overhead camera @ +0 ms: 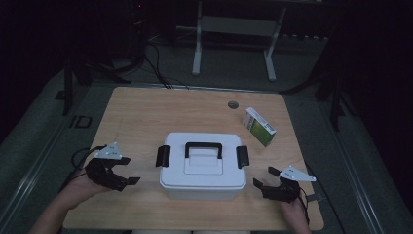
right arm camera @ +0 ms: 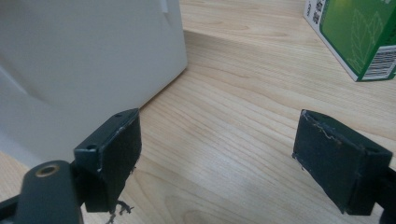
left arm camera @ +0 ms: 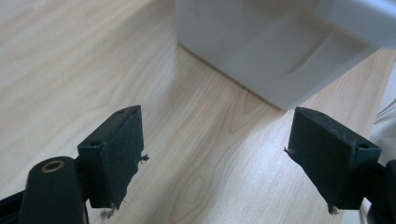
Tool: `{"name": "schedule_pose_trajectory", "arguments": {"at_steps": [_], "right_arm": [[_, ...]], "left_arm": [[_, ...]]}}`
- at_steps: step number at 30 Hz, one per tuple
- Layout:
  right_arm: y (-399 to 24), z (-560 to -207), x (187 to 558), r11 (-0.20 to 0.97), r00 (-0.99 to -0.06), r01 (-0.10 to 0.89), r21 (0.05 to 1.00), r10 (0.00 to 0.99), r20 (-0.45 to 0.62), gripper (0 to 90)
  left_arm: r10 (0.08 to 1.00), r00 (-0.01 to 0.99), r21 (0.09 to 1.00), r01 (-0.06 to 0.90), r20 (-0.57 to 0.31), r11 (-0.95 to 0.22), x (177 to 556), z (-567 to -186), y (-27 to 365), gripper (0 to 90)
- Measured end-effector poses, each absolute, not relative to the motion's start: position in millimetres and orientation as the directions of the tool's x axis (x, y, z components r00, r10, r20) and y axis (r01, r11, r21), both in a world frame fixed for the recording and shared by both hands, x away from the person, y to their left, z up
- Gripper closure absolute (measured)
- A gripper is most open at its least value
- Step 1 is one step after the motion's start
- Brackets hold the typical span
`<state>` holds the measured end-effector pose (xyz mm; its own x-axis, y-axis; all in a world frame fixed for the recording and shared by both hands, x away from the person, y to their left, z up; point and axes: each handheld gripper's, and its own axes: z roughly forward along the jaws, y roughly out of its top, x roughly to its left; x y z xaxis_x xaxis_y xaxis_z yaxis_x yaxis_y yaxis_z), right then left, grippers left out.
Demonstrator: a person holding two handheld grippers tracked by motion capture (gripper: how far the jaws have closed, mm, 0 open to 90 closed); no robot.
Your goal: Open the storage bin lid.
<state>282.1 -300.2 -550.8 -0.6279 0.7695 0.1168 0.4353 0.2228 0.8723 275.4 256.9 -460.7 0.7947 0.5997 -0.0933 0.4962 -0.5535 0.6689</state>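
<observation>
While I hold a gripper in each hand, a white plastic box (overhead camera: 203, 165) sits at the centre of the high view, on the near half of the wooden table (overhead camera: 141, 112). It is a squat storage box with rounded corners and a lid shut flat on top. A black carry handle (overhead camera: 203, 148) lies folded on a recessed panel in the middle of the lid, and a black clasp (overhead camera: 162, 156) stands at the left end, with its twin (overhead camera: 242, 156) at the right end. I can read no label or writing on the box.

My left gripper (overhead camera: 125, 170) is at the lower left of the high view, just left of the box and apart from it. Its jaws are spread wide with nothing between them; in the left gripper view the box's white wall fills the upper right, with bare wood below.

My right gripper (overhead camera: 265, 177) is at the lower right of the high view, near the box's right end without touching it. Its jaws also stand wide apart over bare wood, pinching nothing.

Beyond it, at the right of the table, lies a small green and white carton (overhead camera: 259, 126), well apart from the box. In the right gripper view it shows a leaf design, a barcode and some small print too blurred to read.
</observation>
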Motion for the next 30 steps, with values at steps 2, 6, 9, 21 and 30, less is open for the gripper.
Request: {"name": "schedule_pose_trajectory", "arguments": {"at_steps": [2, 6, 9, 21, 30], "right_arm": [[-300, -551, 282, 0.223, -0.627, 0.436, 0.872, 0.77, 0.117, 15.0], [-300, -551, 282, 0.219, -0.627, 0.439, 0.871, 0.769, 0.123, 15.0], [-300, -551, 283, 0.224, -0.629, 0.441, 0.869, 0.768, 0.121, 15.0], [-302, -551, 283, 0.21, -0.633, 0.445, 0.87, 0.761, 0.14, 14.9], [-302, -552, 283, 0.209, -0.637, 0.448, 0.869, 0.757, 0.146, 14.9]], "left_arm": [[0.59, 0.803, 0.666, 0.483, -0.08, -0.568, 277, -452, 255, 18.4], [0.569, 0.819, 0.66, 0.464, -0.065, -0.592, 280, -435, 249, 18.3], [0.548, 0.835, 0.652, 0.441, -0.048, -0.616, 283, -422, 242, 18.3], [0.456, 0.89, 0.629, 0.364, -0.016, -0.687, 296, -388, 207, 18.3], [0.405, 0.914, 0.616, 0.325, -0.01, -0.718, 309, -376, 180, 18.3]]}}
